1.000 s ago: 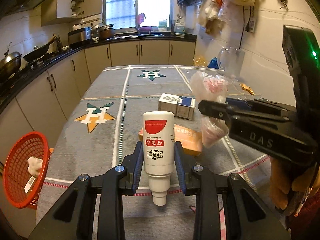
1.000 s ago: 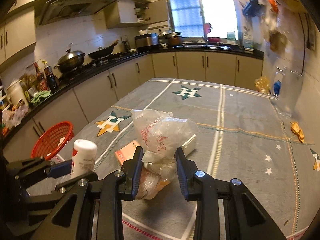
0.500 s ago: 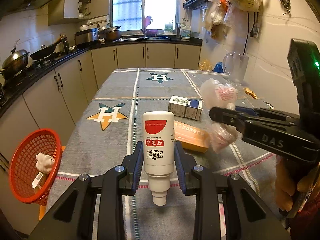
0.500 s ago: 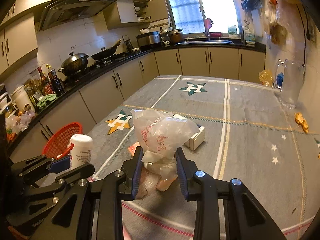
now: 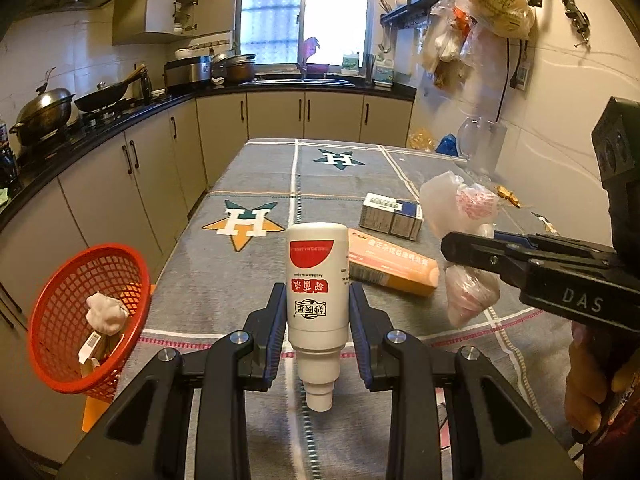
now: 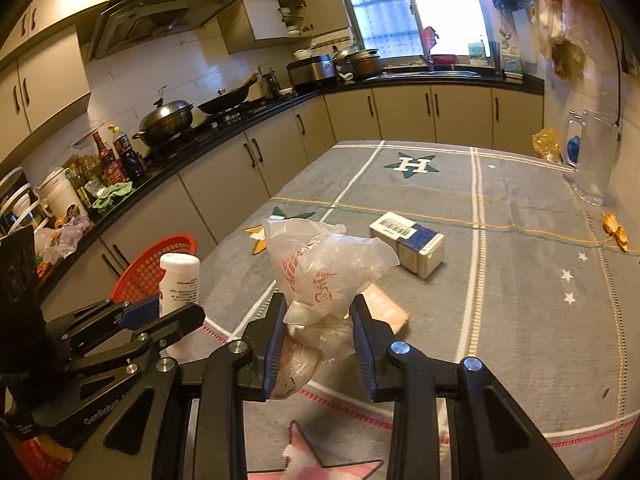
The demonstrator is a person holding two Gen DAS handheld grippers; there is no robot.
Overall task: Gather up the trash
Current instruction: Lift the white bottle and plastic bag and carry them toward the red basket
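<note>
My left gripper (image 5: 317, 312) is shut on a white bottle (image 5: 317, 280) with a red label, held upside down above the table's near edge; the bottle also shows in the right wrist view (image 6: 179, 280). My right gripper (image 6: 318, 322) is shut on a knotted clear plastic bag (image 6: 320, 268) with food scraps, held above the table; the bag also shows at the right of the left wrist view (image 5: 466, 248). A red mesh basket (image 5: 60, 320) with a crumpled tissue and paper stands off the table's left edge, left of both grippers. It also shows in the right wrist view (image 6: 144, 268).
An orange flat box (image 5: 392, 268) and a blue-white box (image 5: 390, 216) lie on the grey star-patterned tablecloth (image 5: 256, 184). A glass pitcher (image 6: 592, 160) and gold wrappers (image 6: 616, 232) are at the far right. Kitchen cabinets and a counter with pots run along the left.
Both grippers have pulled back toward the table's near edge with their loads. The red basket now shows larger and nearer on the left.
</note>
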